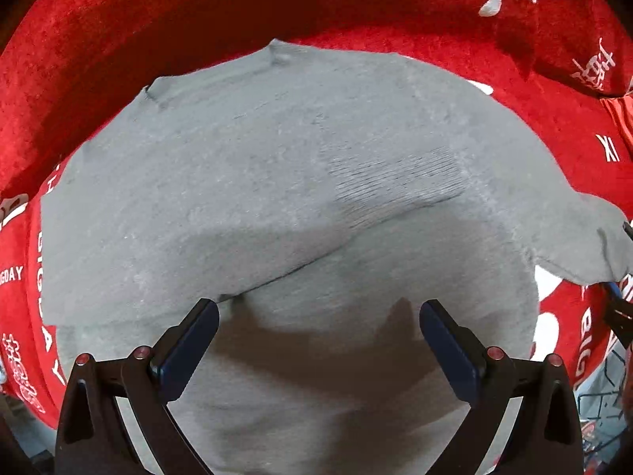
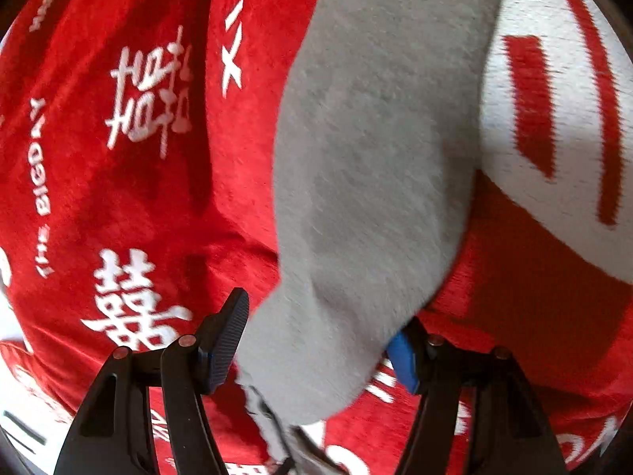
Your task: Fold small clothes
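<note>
Left wrist: one grey garment (image 1: 277,182) on one red blanket (image 1: 118,39); both tongs (image 1: 318,332) (image 2: 320,346) spread, gripping nothing.

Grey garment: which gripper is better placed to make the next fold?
Right, probably. The right gripper has a flap of the grey garment between its open jaws; the left gripper hovers open over flat cloth, no edge.

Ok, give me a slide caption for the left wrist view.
Open left hand-held gripper poised above a grey garment spread on a red blanket.
</note>
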`<move>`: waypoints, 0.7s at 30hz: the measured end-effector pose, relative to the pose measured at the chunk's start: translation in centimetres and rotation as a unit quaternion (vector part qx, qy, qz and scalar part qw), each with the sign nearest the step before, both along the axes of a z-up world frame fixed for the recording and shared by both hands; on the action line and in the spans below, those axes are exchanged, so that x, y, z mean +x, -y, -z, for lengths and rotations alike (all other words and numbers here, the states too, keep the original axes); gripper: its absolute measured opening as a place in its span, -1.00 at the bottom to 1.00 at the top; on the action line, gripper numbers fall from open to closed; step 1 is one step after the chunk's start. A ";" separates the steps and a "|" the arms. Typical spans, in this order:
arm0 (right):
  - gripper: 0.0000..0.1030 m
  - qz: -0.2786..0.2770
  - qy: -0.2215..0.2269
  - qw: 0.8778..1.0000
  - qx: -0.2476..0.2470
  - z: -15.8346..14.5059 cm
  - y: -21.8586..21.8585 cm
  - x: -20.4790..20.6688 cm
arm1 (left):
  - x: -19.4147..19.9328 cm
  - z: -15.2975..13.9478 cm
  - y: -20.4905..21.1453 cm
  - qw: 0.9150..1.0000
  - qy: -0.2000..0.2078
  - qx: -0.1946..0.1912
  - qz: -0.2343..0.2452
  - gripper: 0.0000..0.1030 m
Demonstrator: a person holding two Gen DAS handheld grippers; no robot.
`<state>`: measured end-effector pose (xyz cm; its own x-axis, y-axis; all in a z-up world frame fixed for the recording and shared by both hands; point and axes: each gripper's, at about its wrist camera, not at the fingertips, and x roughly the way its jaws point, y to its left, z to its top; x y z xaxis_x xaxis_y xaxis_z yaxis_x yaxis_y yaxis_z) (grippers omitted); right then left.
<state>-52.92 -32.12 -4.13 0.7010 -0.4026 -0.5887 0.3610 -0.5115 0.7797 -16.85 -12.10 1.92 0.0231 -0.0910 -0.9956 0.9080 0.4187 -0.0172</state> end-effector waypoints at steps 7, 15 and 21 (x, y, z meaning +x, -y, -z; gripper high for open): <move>-0.82 0.017 0.065 0.998 -0.010 0.3 0.7 1.2 | 0.5 0.0 0.1 1.000 -0.009 -0.011 -0.010 0.97; -0.83 -0.099 0.078 0.986 -0.109 -5.2 3.0 8.9 | 5.2 -0.2 -2.2 0.998 -0.027 -0.020 -0.044 0.97; -0.82 -0.296 0.044 0.931 -0.209 -11.8 2.6 22.1 | 8.5 -1.2 -4.0 0.997 -0.010 -0.037 -0.066 0.97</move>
